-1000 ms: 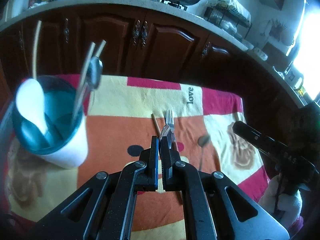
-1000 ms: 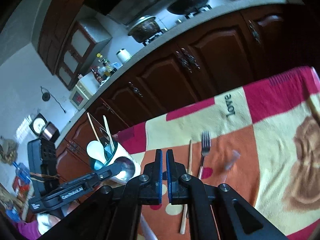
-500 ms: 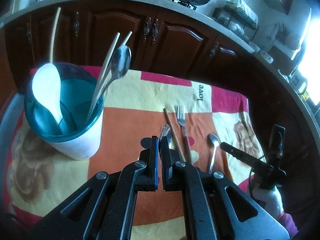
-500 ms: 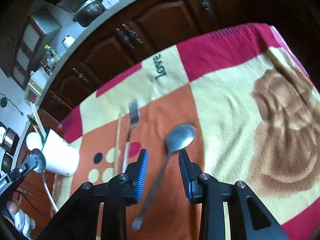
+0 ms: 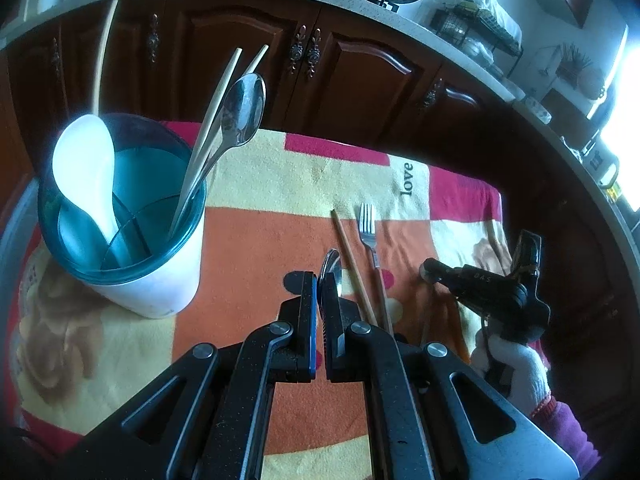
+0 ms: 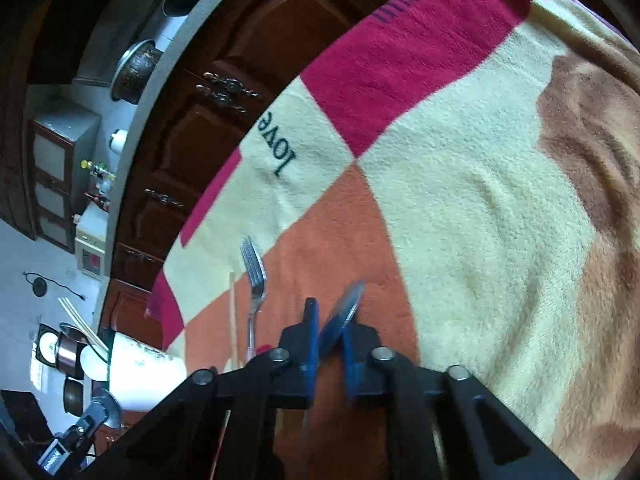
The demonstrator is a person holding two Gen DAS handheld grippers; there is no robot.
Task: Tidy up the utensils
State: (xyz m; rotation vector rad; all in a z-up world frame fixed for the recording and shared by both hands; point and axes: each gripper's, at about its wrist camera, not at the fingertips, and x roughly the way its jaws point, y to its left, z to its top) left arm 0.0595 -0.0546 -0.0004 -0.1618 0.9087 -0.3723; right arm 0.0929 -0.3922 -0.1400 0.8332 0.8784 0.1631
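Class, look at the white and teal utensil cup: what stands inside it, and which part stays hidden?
Inside the utensil cup stand a white rice paddle, a metal spoon and pale chopsticks, separated by teal dividers. Their lower ends and the cup's bottom are covered.

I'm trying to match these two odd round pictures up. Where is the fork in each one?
Left wrist view: the fork lies right of centre on the blanket, beside a chopstick.
Right wrist view: the fork lies left of centre, tines pointing up.
Shared landmark: the word "love" printed just beyond its tines.
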